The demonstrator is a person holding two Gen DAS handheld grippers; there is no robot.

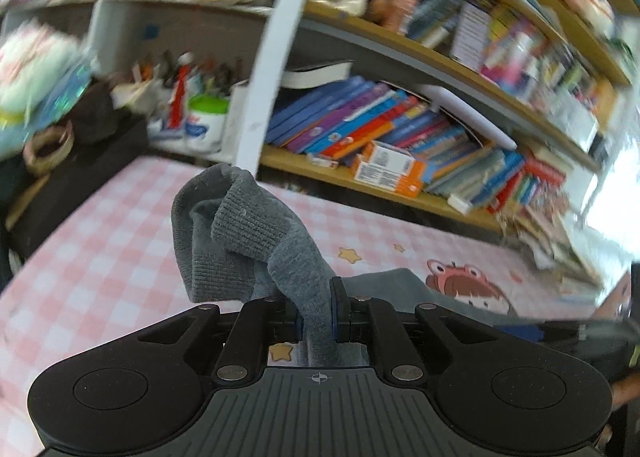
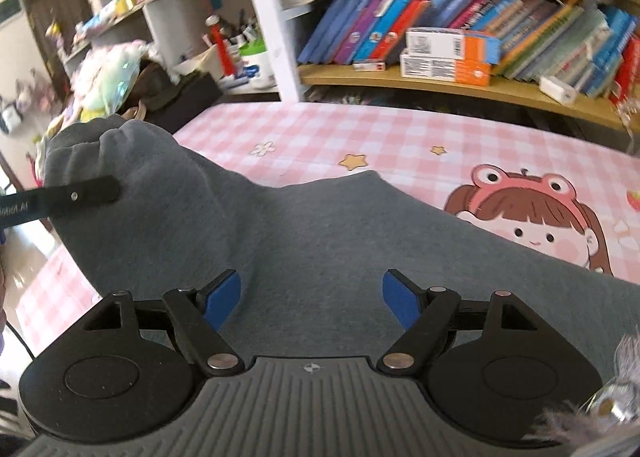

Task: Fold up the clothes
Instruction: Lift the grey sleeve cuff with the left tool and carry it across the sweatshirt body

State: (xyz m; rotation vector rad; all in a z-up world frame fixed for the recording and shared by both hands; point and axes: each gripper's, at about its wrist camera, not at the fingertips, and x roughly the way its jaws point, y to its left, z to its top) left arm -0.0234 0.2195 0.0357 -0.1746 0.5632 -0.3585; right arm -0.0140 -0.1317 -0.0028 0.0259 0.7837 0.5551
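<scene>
Bookshelves point(image 1: 400, 129) crowd the background behind a pink checked desk point(image 1: 100, 225). From the left wrist, the left gripper point(image 1: 316, 317) has its jaws clenched on a bunched fold of the grey garment point(image 1: 240, 233), lifting a ribbed cuff clear, likely to carry it over for a fold. From the right wrist, the garment point(image 2: 320, 241) sprawls across the desk point(image 2: 360, 133); the right gripper point(image 2: 312, 297) hovers above it, jaws spread wide, holding nothing.
</scene>
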